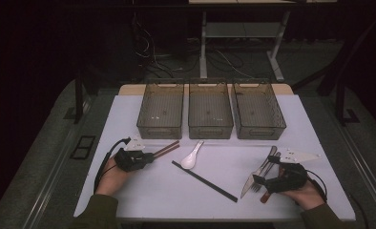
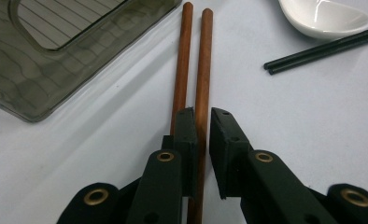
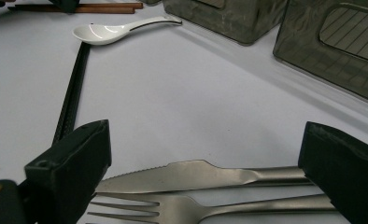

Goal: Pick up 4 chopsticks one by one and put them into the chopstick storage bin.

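A: Field check, near left corner of the white table [image 1: 143, 200]. We have the left gripper [image 1: 150, 155] closed down on the pair of reddish-brown wooden chopsticks [image 2: 194, 60]. One stick sits pinched between the pads; its twin lies just outside the left jaw, touching it.

B: So only one is truly clamped?

A: That is how we read it. The sticks lie flat on the table just in front of the leftmost of three smoky translucent plastic bins [image 1: 161, 109] along the far edge.

B: And the right gripper [image 1: 255, 181]?

A: Jaws wide apart, straddling a steel table knife [image 3: 205, 175] and a steel fork [image 3: 182, 207] near the right edge. Nothing pinched yet.

B: Loose items?

A: A white ceramic soup spoon [image 1: 192, 156] and a pair of black chopsticks [image 1: 205, 181] mid-table, untouched.

B: Step in hand?

A: We judge it the pickup, sorting cutlery into bins. Next we likely need the left to gather both sticks before lifting, or the second stays behind; the right must close squarely across both handles.
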